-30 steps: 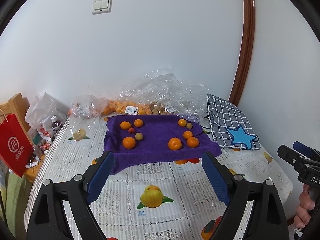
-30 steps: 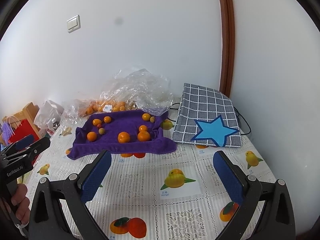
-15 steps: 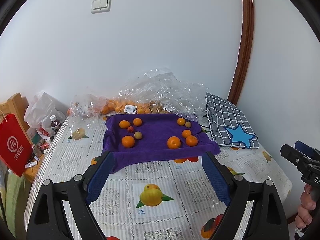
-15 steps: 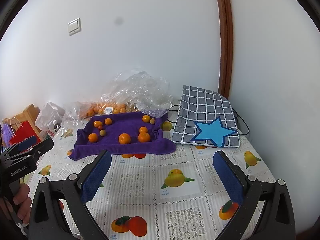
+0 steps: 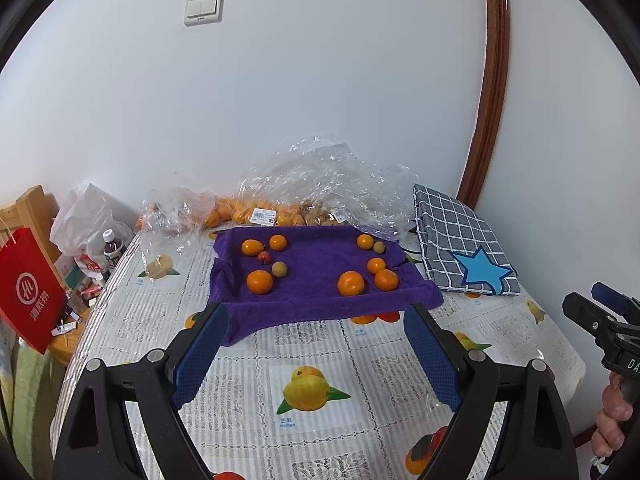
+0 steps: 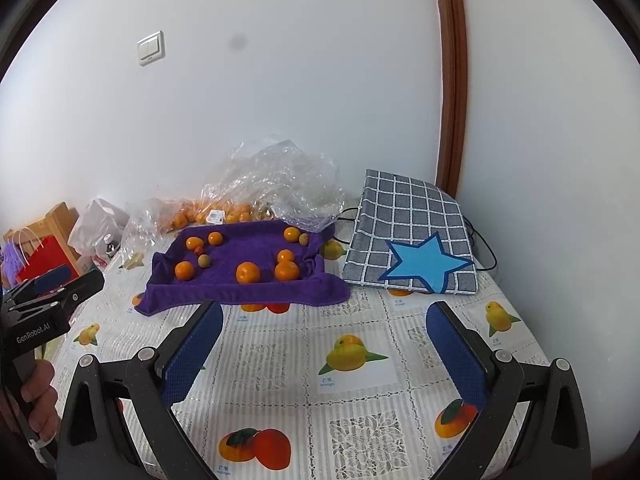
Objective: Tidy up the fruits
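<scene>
Purple towel (image 5: 316, 280) — nine fruits (image 5: 351, 283)

Both views are evenly and brightly lit by soft, diffuse light; its source cannot be made out. Only faint shadows are cast under the purple towel (image 5: 320, 280) and the hand-held gripper fingers (image 6: 192, 350). Mild glare is seen on the crumpled plastic bags (image 5: 320, 178) and on the clear desk cover (image 6: 360, 400). Strong fisheye bending is shown at the edges, where the brown door frame (image 5: 490, 80) is curved and black corners intrude. A dark smudge (image 6: 239, 43), possibly on the lens, is seen in the right view. Focus is sharp throughout.
</scene>
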Demonstrator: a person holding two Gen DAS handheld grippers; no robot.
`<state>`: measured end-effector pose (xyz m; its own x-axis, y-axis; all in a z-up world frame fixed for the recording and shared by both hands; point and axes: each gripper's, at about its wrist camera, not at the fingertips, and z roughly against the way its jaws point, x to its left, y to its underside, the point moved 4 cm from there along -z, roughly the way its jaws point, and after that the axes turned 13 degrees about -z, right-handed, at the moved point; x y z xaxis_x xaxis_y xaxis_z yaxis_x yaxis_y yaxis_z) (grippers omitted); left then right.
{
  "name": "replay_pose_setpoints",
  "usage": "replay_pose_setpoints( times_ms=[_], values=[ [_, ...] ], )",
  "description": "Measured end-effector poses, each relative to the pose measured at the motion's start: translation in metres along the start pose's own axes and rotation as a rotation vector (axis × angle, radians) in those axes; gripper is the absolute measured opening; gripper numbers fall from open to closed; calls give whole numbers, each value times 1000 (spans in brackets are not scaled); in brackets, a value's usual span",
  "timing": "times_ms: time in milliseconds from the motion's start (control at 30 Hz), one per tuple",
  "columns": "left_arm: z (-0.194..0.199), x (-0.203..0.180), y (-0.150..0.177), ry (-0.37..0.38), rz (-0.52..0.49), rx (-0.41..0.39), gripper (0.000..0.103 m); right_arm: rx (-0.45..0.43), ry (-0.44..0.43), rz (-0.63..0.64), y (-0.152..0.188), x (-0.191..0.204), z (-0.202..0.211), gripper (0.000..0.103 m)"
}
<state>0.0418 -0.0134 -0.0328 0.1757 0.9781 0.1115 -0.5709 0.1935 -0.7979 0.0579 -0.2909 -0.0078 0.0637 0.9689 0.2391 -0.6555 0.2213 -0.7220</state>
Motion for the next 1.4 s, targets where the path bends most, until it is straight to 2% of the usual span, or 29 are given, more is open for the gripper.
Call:
replay_pose_setpoints(
  times_ms=[1400],
  values=[
    [3, 9, -6, -7, -4, -15, 90, -14, -15, -3, -3, 0, 7, 100]
  ],
)
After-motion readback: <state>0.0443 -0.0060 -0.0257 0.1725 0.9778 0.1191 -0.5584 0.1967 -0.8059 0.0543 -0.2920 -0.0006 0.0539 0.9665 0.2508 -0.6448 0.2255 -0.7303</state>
